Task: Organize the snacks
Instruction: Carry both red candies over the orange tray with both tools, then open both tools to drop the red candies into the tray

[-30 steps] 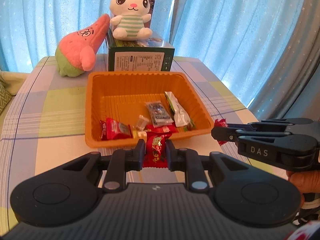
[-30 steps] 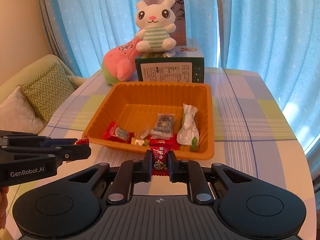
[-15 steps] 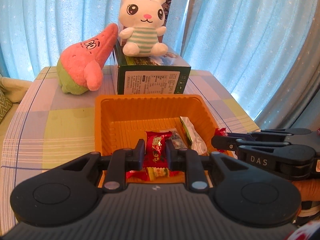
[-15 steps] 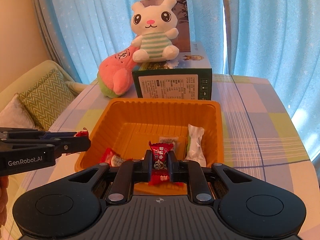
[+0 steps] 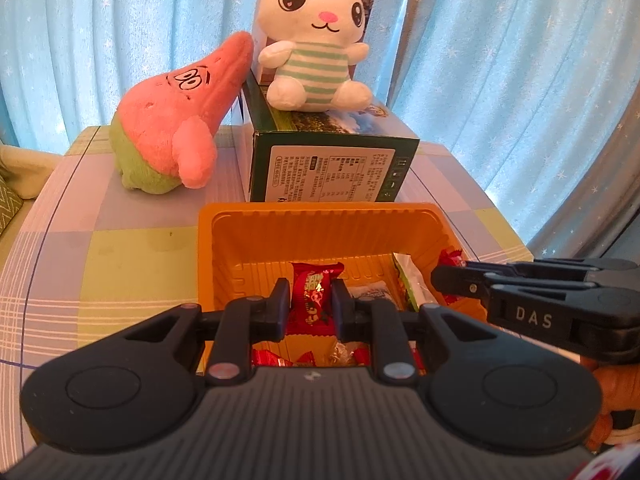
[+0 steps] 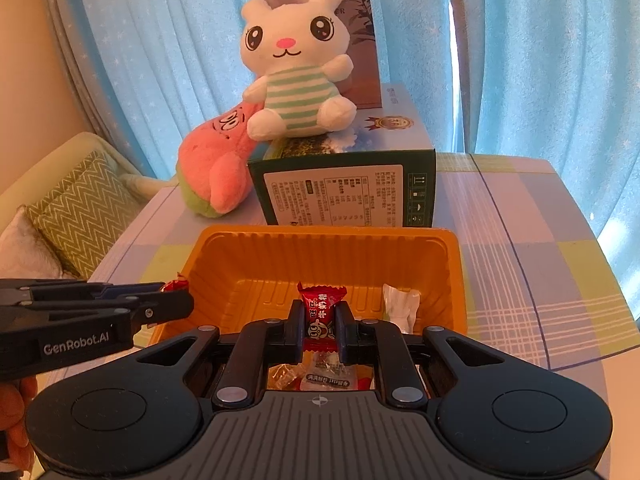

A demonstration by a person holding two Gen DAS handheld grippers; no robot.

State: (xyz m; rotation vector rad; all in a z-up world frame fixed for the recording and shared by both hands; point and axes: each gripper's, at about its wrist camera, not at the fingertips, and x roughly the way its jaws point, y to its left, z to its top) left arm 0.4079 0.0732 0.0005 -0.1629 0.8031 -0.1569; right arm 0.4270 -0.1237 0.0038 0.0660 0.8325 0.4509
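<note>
We had the left gripper (image 5: 308,304) clenched on a red candy (image 5: 314,300) and the right gripper (image 6: 319,326) pinching another red candy (image 6: 320,316), both apparently above the orange tray (image 6: 452,264). Best to release low, clear of the rim.

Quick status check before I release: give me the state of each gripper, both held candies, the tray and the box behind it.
left gripper: shut on a red candy, over the tray
right gripper: shut on a red candy, over the tray
left red candy: clamped, upright
right red candy: clamped, upright
orange tray: open-topped, partly filled with snacks
green box: closed, white plush sitting on it
</note>
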